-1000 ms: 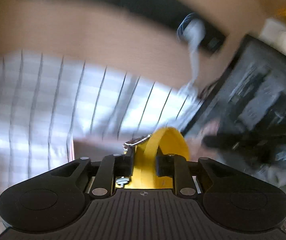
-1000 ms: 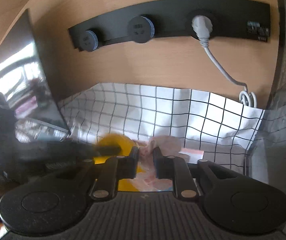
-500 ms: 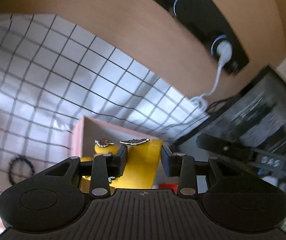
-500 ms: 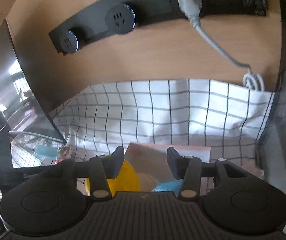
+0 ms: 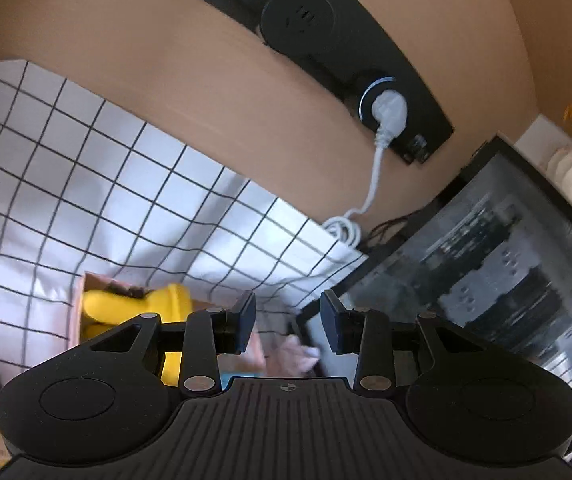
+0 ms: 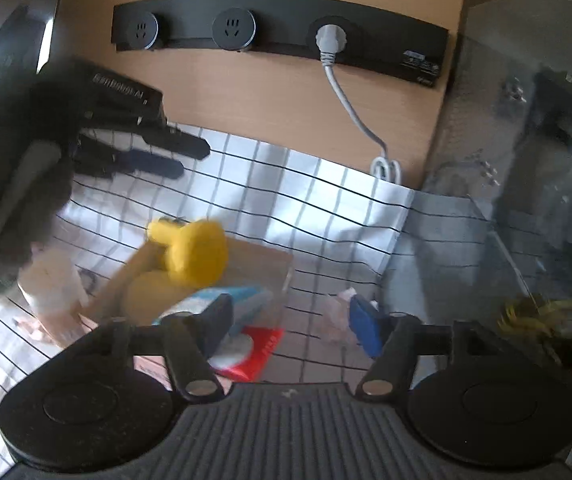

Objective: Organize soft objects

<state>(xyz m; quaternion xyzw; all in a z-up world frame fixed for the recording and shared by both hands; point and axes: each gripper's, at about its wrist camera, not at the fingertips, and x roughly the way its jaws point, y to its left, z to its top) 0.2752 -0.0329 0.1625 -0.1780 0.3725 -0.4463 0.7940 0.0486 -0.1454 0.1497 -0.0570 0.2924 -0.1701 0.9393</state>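
Right wrist view: right gripper (image 6: pixel 290 326) jaws have just been opening, nothing between them; yellow plush (image 6: pixel 194 252) lies up-left in the box (image 6: pixel 262 260).

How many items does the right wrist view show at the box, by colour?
Yellow plush: 1, counting both yellow lumps as one toy
Light blue item: 1
Red and white pack: 1
Total: 3
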